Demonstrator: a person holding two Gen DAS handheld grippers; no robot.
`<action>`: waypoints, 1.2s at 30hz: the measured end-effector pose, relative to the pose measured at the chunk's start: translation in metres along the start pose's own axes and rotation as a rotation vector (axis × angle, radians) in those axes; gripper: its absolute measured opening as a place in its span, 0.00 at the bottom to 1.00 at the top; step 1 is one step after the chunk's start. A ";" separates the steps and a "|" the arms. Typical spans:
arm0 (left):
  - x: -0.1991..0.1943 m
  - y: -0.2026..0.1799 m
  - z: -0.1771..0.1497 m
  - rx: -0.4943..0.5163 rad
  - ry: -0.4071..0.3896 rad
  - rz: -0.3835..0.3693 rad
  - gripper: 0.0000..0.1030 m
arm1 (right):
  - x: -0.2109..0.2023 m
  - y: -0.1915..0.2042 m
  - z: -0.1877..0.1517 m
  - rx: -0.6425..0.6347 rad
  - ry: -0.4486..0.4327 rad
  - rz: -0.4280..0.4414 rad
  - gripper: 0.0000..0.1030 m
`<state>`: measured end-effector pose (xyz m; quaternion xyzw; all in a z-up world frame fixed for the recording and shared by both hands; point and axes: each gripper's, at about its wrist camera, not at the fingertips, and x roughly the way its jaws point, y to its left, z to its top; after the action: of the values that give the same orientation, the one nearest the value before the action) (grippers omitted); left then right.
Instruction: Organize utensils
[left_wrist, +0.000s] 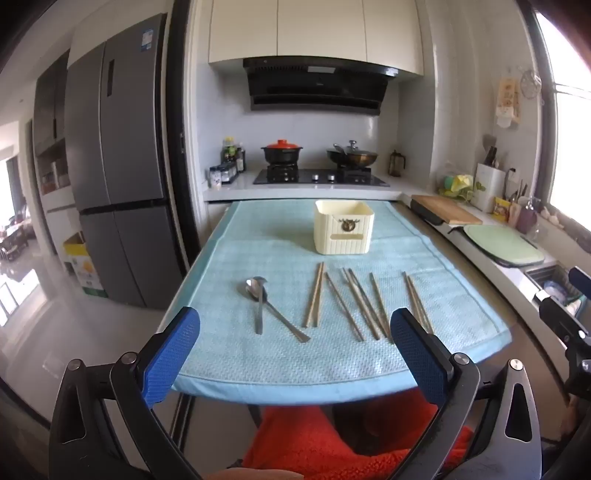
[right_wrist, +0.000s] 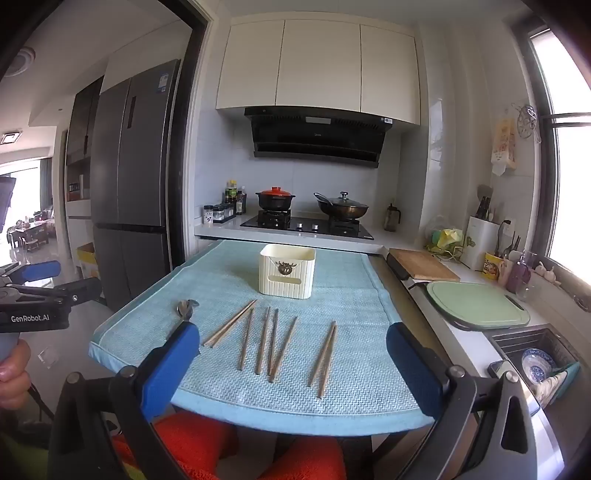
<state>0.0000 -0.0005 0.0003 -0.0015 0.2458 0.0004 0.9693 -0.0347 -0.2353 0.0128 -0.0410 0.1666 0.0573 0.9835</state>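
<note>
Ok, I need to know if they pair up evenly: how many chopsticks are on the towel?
8, all on the blue towel, nearer than the cream box: a left pair, four loose sticks mid-row, and a right pair. None seems hidden.

Bright window (right_wrist: 569, 177) glare (fisheye-warped edges).

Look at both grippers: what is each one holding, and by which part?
Nothing is held. The left gripper and right gripper both stand open and empty before the table; spoons and chopsticks lie untouched on the blue towel.
</note>
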 end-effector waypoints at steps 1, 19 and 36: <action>0.000 0.001 0.000 -0.024 -0.006 -0.012 1.00 | 0.000 0.000 0.000 -0.002 -0.009 -0.001 1.00; 0.003 0.000 -0.007 0.000 0.007 -0.012 1.00 | 0.005 0.001 -0.003 0.013 0.015 0.017 1.00; 0.005 -0.002 -0.004 0.004 0.016 -0.010 1.00 | 0.007 0.001 -0.004 0.014 0.018 0.022 1.00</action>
<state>0.0023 -0.0027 -0.0054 -0.0009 0.2533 -0.0051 0.9674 -0.0295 -0.2336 0.0067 -0.0327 0.1762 0.0663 0.9816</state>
